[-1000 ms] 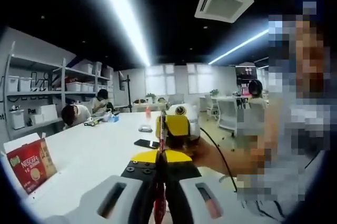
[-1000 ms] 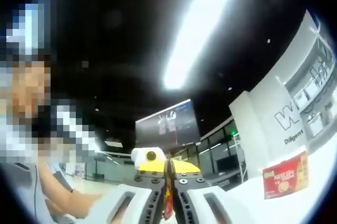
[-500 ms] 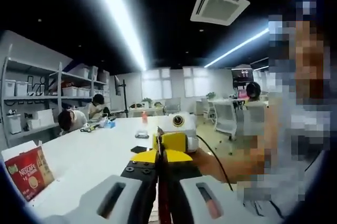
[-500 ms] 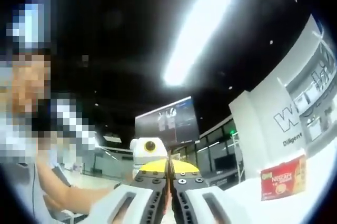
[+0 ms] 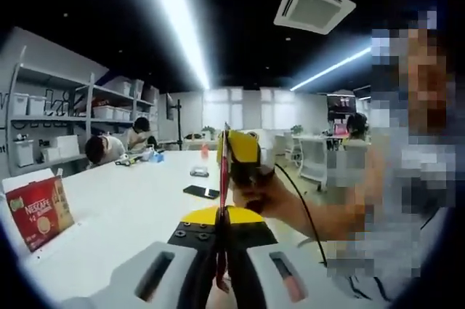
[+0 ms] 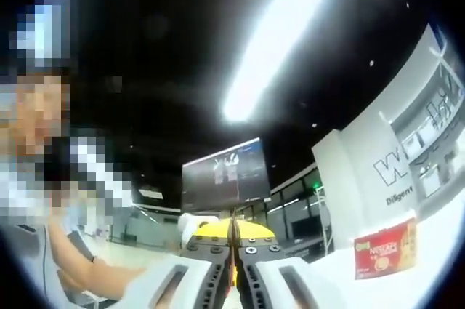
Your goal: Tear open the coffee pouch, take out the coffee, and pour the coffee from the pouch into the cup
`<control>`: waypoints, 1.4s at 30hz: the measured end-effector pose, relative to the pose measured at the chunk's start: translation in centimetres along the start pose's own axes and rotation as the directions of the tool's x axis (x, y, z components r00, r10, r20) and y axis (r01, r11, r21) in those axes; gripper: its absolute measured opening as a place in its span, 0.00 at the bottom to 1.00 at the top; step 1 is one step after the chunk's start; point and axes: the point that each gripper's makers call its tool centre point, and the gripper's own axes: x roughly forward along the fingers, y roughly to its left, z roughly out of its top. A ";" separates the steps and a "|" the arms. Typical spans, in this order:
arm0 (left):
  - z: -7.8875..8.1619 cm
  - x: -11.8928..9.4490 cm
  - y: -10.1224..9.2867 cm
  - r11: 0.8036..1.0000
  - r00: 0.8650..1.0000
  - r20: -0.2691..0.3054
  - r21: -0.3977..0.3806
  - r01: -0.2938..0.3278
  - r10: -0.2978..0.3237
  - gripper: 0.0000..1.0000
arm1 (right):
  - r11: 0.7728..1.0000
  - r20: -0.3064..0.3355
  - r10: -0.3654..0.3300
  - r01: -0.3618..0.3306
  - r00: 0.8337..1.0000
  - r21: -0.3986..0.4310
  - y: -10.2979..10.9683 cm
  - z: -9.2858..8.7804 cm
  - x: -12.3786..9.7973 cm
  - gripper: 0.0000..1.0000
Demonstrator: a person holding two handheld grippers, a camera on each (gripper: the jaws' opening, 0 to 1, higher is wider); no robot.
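The desk spreads across the lower left of the left gripper view, mostly bare: a red coffee box stands near its left edge, a dark phone lies at centre, and small clutter sits far back beside seated people. In the right gripper view the same box stands at lower right on a pale desk edge.

The left claw is closed on the pouch, a thin red strip seen edge-on, rising from bottom centre. Half a second ago the right claw sat low, just above the left one's jaw tips; now it is higher in the frame and turned, with the pouch's top edge against it. That looks like the tearing pull under way, though no tear can be seen.

In its own view the right claw is closed too, with a thin red-and-yellow sliver, probably the pouch, between the jaws.

No cup is in sight. There is open air around both claws, and the desk lies well below.
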 end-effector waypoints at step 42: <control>-1.3 -1.6 0.7 0.999 0.997 0.066 -0.010 -0.045 0.046 0.05 | 0.999 0.070 -0.044 0.042 0.997 0.031 -1.1 -0.5 -1.5 0.02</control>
